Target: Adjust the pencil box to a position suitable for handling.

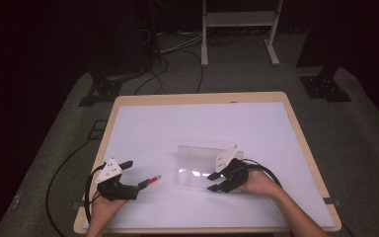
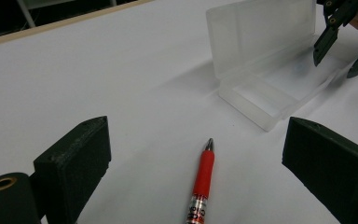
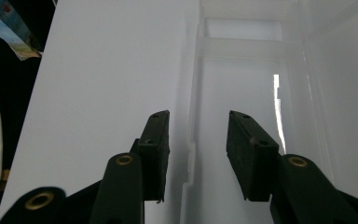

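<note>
1. Table (image 1: 296,133): a white top with a pale wooden edge, seen from the high view. Dark floor and cables lie beyond it.
2. Box (image 1: 205,165): a clear plastic case lies near the table's centre with its lid standing upright along the far side. Its tray is open toward the person.
3. Pen (image 1: 152,180): a red pen lies flat on the table at about 9 o'clock from the box, apart from it. In the left gripper view its metal tip points toward the box's near corner.
4. Left gripper (image 1: 134,174): held low at about 8 o'clock from the table's centre. Its jaws are spread wide, one on each side of the pen's rear end, and neither touches the pen.
5. Right gripper (image 1: 216,181): held at the box's right end, about 5 o'clock from the table's centre. Its jaws are parted and grasp nothing. In the right gripper view they straddle the tray's front wall; contact cannot be told.
</note>
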Action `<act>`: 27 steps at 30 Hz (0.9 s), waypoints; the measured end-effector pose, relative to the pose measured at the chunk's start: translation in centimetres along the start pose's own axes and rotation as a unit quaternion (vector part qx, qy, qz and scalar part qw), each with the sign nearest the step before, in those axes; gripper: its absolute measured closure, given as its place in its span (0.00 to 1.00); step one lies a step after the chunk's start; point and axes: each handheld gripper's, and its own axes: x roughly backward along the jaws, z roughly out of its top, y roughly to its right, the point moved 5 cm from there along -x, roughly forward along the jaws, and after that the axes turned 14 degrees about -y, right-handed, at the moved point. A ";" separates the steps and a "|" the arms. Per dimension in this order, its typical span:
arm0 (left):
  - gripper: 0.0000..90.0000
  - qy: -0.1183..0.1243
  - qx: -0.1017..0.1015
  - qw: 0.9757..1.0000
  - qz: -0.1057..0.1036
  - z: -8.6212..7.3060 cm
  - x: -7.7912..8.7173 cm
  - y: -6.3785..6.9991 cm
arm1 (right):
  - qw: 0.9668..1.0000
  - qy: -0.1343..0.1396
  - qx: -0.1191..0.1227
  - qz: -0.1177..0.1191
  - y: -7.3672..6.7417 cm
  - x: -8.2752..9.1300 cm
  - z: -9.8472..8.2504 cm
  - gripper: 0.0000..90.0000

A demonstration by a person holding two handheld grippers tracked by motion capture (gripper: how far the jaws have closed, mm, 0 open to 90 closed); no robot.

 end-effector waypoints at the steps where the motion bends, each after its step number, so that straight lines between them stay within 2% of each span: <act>1: 0.08 -0.001 0.000 1.000 -0.001 0.0 0.0 0.0 | 1.000 0.003 -0.002 -0.003 0.0 0.2 -0.1 0.60; 11: 0.08 -0.004 -0.003 1.000 -0.002 0.0 -0.1 0.1 | 0.999 0.033 -0.026 -0.017 0.3 2.3 -1.3 0.54; 17: 0.08 -0.004 -0.005 1.000 -0.002 0.0 -0.1 0.1 | 0.999 0.037 -0.031 -0.023 0.3 3.1 -2.2 0.52; 24: 0.08 -0.004 -0.006 1.000 -0.003 0.0 -0.2 0.1 | 0.997 0.040 -0.051 -0.038 0.7 4.3 -4.0 0.51; 27: 0.08 -0.004 -0.007 1.000 -0.002 0.0 -0.1 0.1 | 0.996 0.043 -0.066 -0.048 0.9 5.3 -5.3 0.50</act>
